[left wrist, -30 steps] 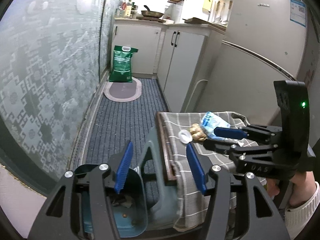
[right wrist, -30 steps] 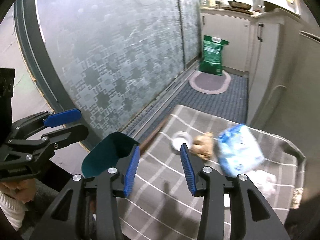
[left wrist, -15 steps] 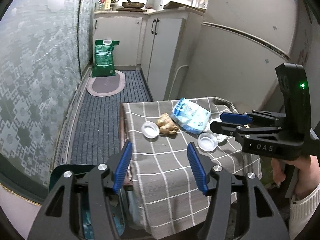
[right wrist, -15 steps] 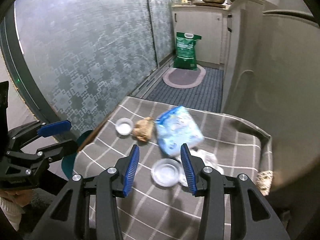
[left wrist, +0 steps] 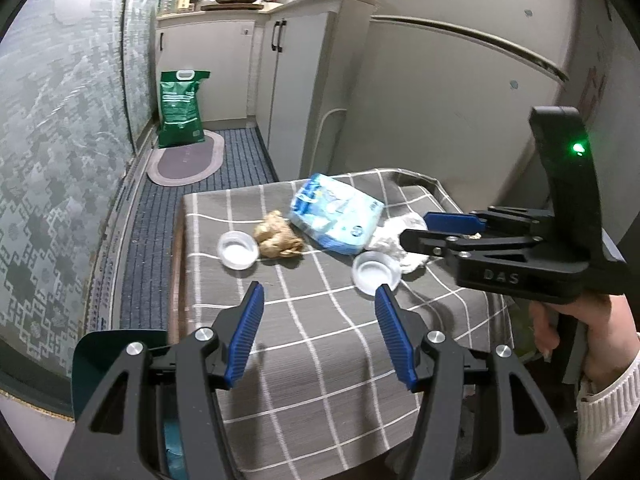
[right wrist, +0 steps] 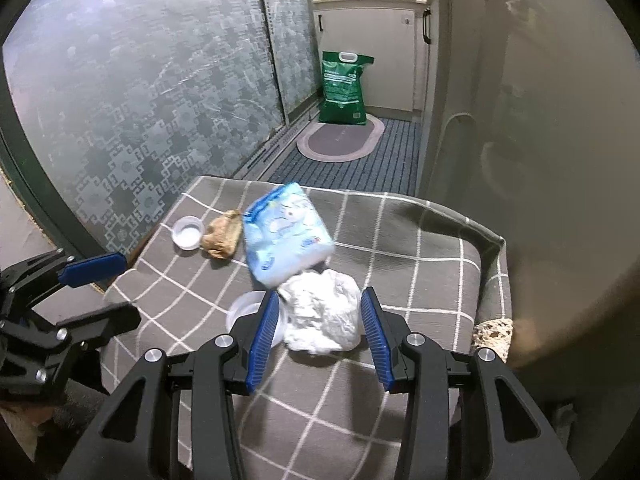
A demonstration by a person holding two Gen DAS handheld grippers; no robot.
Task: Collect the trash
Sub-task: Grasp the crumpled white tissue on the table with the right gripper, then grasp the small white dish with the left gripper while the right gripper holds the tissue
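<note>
Grey checked cloth [left wrist: 320, 340] covers a small table, and the trash lies on its far half. A blue-and-white plastic package [right wrist: 284, 236] sits near the middle of the far edge, tilted, its near corner touching a crumpled white paper wad [right wrist: 324, 316]. Just beside the package, toward the glass-door side, is a brown crumpled lump [right wrist: 222, 234], and next to that a small clear plastic cup [right wrist: 187, 233] close to that side edge. A second clear cup [left wrist: 376, 271] stands nearer the middle, touching the paper wad.

In the right wrist view, the right gripper [right wrist: 316, 332] hangs over the paper wad with its blue pads [right wrist: 262, 336] on either side of it, jaws moderately apart; the pads do not appear to press the paper, and the left pad partly hides the second cup. The left gripper [left wrist: 318, 328] hovers over bare cloth at the near part of the table, jaws apart with nothing between them. A hand [left wrist: 576, 328] in a white sleeve holds the right gripper's handle.

Beyond the near corner by the glass door [left wrist: 48, 160], a teal trash bin [left wrist: 116, 344] shows only its rim. A green bag [left wrist: 180, 108] leans by white cabinets [left wrist: 208, 68] at the far end of the floor.
</note>
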